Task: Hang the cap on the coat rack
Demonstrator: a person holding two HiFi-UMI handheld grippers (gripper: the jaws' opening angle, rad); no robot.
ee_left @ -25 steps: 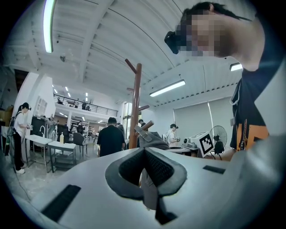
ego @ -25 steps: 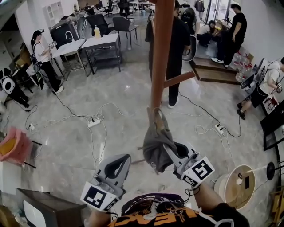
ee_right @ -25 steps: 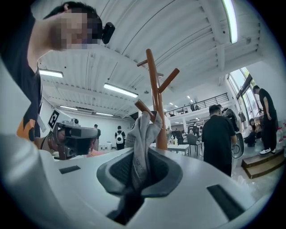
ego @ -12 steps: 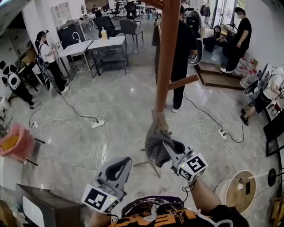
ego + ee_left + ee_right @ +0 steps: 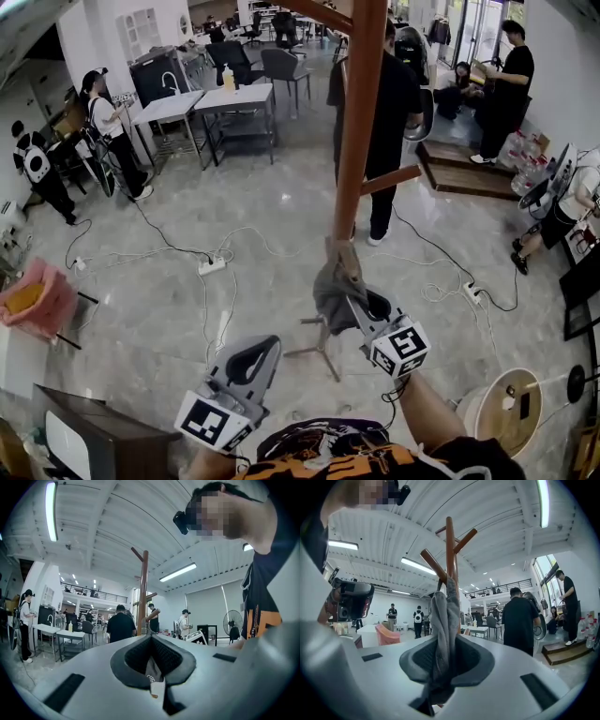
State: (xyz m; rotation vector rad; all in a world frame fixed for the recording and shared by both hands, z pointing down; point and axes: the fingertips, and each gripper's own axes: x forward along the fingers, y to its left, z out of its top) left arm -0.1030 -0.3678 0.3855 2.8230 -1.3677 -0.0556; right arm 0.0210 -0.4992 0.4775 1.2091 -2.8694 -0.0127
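Note:
The brown wooden coat rack (image 5: 356,141) rises in front of me, and the grey cap (image 5: 334,289) hangs bunched against its pole over a low peg (image 5: 343,264). My right gripper (image 5: 361,305) is just below it with the cap's cloth between the jaws, which are opening. In the right gripper view the cap (image 5: 443,625) runs from the right gripper (image 5: 444,667) up to the rack (image 5: 450,550). My left gripper (image 5: 251,361) is lower left, shut and empty. The left gripper (image 5: 152,660) faces the rack (image 5: 143,592) from a distance.
A person in black (image 5: 389,112) stands right behind the rack. Other people, grey tables (image 5: 211,98) and chairs fill the back. Cables and a power strip (image 5: 212,265) lie on the floor. A round wooden stool (image 5: 502,403) is at the right and a pink object (image 5: 33,300) at the left.
My right gripper and the cap have shifted slightly up and in toward the pole. The cap looks more gathered on the peg. The left gripper has hardly moved.

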